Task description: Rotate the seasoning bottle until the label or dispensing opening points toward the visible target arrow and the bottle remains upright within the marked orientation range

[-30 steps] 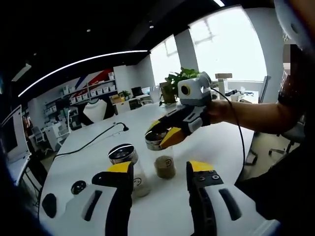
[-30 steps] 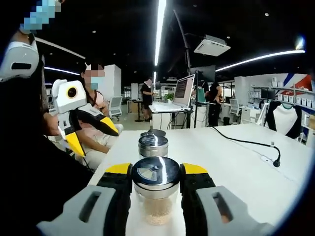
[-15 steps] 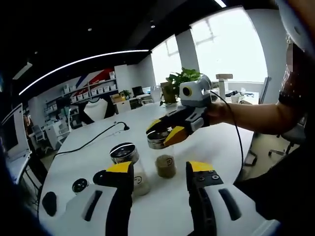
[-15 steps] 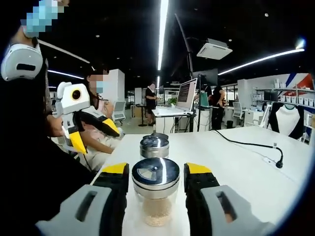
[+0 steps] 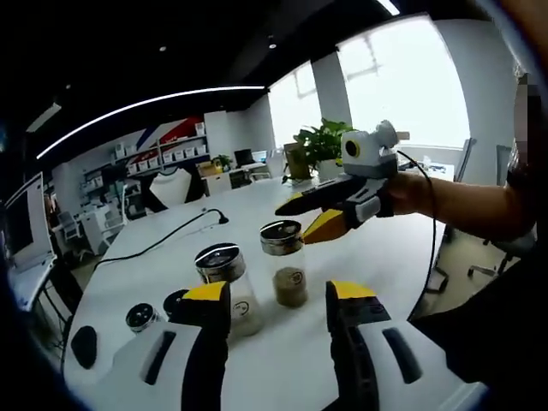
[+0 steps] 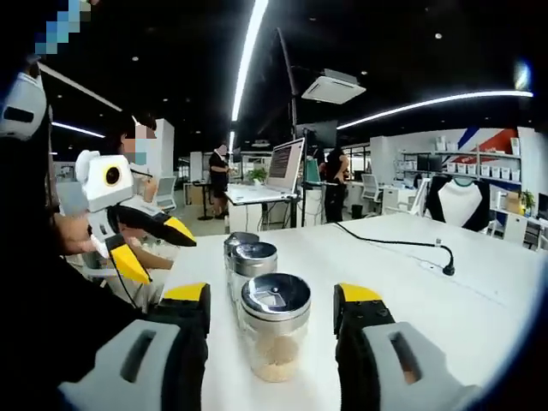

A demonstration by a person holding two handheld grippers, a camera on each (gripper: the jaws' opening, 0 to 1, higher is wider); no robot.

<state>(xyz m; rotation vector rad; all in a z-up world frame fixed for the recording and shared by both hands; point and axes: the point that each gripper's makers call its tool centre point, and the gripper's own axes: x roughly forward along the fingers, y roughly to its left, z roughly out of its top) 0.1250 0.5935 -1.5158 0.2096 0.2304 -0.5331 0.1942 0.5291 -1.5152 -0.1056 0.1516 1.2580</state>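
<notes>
A glass seasoning bottle point(image 5: 287, 265) with a silver lid and brownish contents stands upright on the white table point(image 5: 390, 257). In the right gripper view the same bottle point(image 6: 274, 334) sits between my right gripper's point(image 6: 274, 295) jaws, which are open wide and clear of it. Seen from the left gripper view, the right gripper point(image 5: 297, 223) hovers open just right of the lid. My left gripper point(image 5: 278, 295) is open with nothing held, short of the bottles. In the right gripper view the left gripper point(image 6: 163, 255) hangs off to the left of the bottles.
A second silver-lidded bottle point(image 5: 224, 278) stands left of the first, with small dark round items point(image 5: 141, 317) beyond it. Behind the near bottle stand two more lidded jars point(image 6: 254, 265). A black cable point(image 6: 402, 244) crosses the far table. A person's arm point(image 5: 462, 205) reaches in from the right.
My right gripper has opened, let go of the bottle's lid and drawn back a little. The bottle stays upright on the table. The left gripper stays open.
</notes>
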